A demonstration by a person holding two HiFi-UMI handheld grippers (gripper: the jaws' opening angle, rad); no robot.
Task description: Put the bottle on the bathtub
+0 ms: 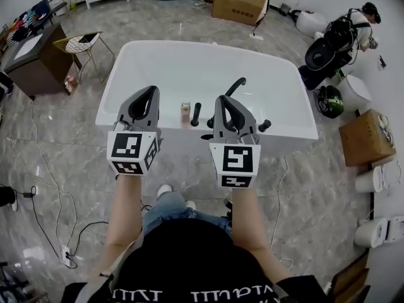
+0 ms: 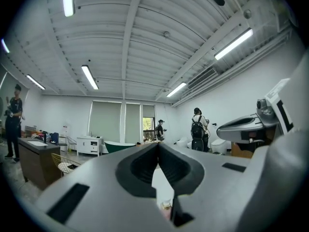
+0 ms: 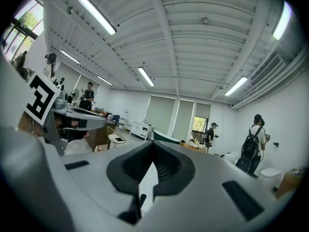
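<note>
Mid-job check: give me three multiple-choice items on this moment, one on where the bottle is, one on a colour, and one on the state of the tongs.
1. Where does the bottle stand?
A. on the near rim of the bathtub
B. down inside the basin
C. on the floor

2. What colour are the tap fittings?
A. chrome
B. black
C. gold

3. How are the left tongs and the right tongs?
A. both wide open
B. one shut on the bottle
C. both shut with nothing in them

Answers:
1. A: the head view shows it upright on the rim, just left of a tap handle.
2. B: the spout and handles are dark against the white tub.
3. C: in each gripper view the tips meet and nothing sits between them.
</note>
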